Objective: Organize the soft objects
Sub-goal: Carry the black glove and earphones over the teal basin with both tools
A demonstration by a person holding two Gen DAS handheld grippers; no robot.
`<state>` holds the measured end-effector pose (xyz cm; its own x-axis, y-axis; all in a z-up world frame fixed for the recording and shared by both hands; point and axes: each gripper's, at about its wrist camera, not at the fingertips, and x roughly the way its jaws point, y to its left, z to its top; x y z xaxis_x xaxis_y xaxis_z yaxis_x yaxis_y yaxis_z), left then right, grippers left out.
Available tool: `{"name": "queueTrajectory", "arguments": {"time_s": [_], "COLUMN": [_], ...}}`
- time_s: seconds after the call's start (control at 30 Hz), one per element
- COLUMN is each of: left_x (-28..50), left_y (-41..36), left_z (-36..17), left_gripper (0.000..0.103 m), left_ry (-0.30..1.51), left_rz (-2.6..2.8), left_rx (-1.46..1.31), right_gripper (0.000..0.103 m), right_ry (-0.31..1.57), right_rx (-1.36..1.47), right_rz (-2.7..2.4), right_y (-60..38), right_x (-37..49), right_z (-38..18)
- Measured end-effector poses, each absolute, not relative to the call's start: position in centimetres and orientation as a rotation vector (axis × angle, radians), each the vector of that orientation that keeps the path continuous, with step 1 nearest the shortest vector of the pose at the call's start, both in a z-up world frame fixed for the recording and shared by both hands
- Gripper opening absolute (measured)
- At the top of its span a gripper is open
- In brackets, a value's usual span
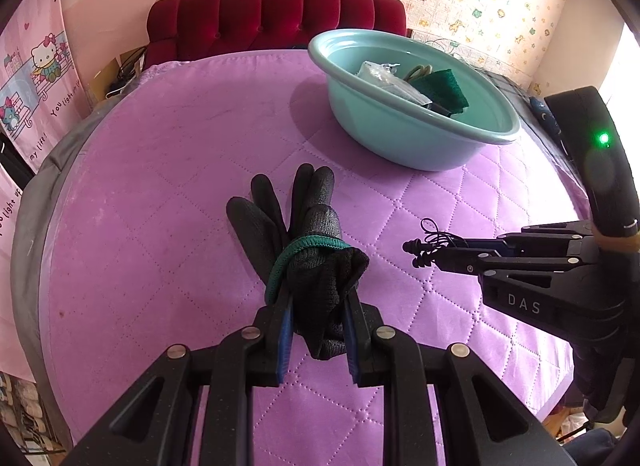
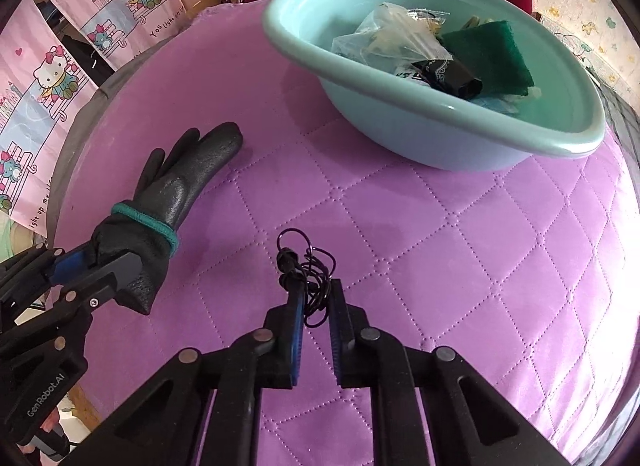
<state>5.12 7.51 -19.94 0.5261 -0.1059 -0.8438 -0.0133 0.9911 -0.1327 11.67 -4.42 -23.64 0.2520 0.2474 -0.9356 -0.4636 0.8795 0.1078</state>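
A black work glove with a teal cuff band lies partly on the purple quilt. My left gripper is shut on its cuff, seen from the side in the right wrist view as the left gripper pinching the glove. My right gripper is shut on a pair of black earplugs on a thin tangled cord, just above the quilt. In the left wrist view the earplugs stick out of the right gripper's tips.
A teal plastic basin stands at the back right of the bed; the right wrist view shows the basin holding a green scouring pad, a clear plastic bag and a black item. A red headboard and walls lie beyond.
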Motion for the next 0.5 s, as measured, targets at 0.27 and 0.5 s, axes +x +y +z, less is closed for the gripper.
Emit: {"name": "queueTrajectory", "arguments": {"time_s": [0.27,0.5], "left_x": [4.3,3.5], "left_y": [6.4,5.5], "left_z": [-18.7,-17.6], "left_gripper": [0.023,0.023], "left_ry": [1.0,0.984], "left_rz": [-0.077,-0.085], "left_rx": [-0.111,-0.097], "right_gripper": [0.011,0.011], "right_ry": [1.206,1.188], "right_rx": [-0.195,-0.185], "right_rz": [0.467,0.452], "right_y": [-5.8,-6.8], "right_x": [11.6,10.8], "right_z": [-22.5,-21.8]}}
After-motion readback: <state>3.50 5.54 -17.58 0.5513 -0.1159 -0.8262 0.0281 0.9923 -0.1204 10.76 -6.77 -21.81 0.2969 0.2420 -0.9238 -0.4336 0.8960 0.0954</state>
